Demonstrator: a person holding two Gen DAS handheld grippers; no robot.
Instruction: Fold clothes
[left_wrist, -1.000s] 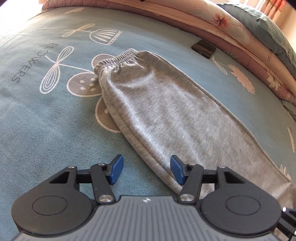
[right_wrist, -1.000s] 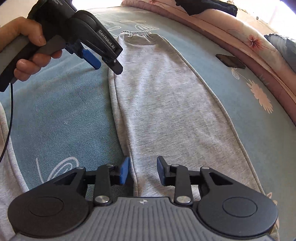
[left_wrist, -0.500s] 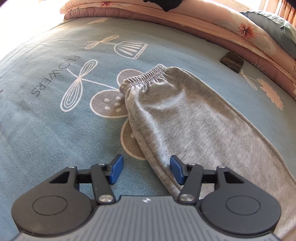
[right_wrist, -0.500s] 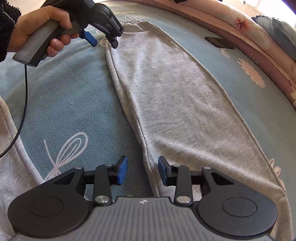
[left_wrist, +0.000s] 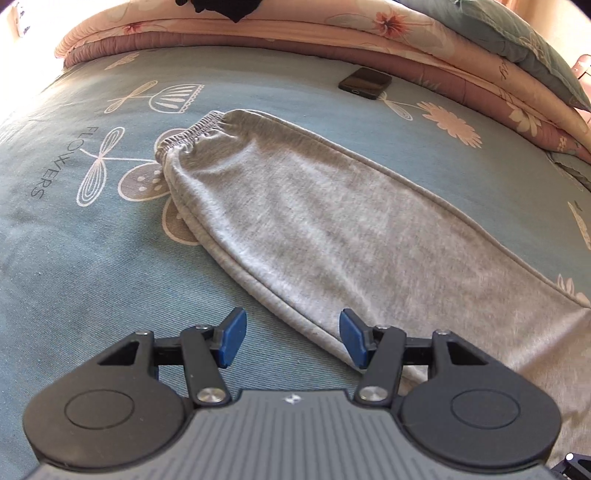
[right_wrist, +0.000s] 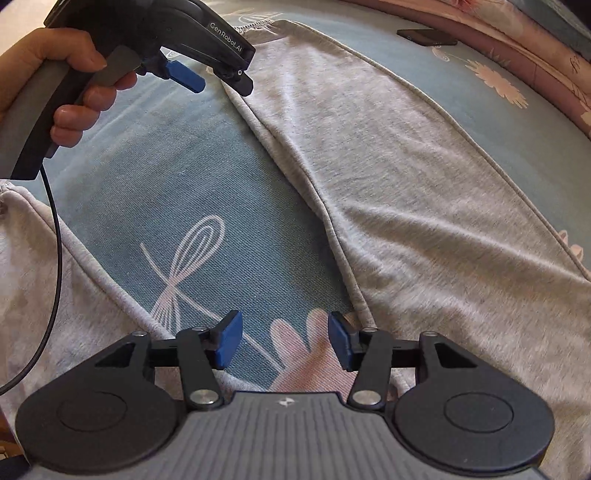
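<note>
Grey sweatpants (left_wrist: 332, 221) lie flat on the blue-green bedsheet (left_wrist: 92, 277), one leg stretched out with its elastic cuff (left_wrist: 192, 133) at the far end. My left gripper (left_wrist: 293, 339) hovers open over that leg's near edge, nothing between its pads. In the right wrist view the same leg (right_wrist: 388, 166) runs up the right side, and the other leg (right_wrist: 44, 295) lies at lower left. My right gripper (right_wrist: 284, 339) has its jaws opening over bare sheet, the leg's hem just by its right finger. A hand holds the left gripper (right_wrist: 218, 79) near the cuff.
A dark phone (left_wrist: 365, 83) lies on the sheet beyond the pants, also seen as the phone (right_wrist: 426, 37) in the right wrist view. A folded pink floral quilt (left_wrist: 369, 33) borders the far side. A black cable (right_wrist: 55, 240) hangs from the left gripper's handle.
The right gripper's jaws have widened and slid left, so the hem that lay between them now sits beside the right finger. The left gripper shifted along the leg's edge, still open.
</note>
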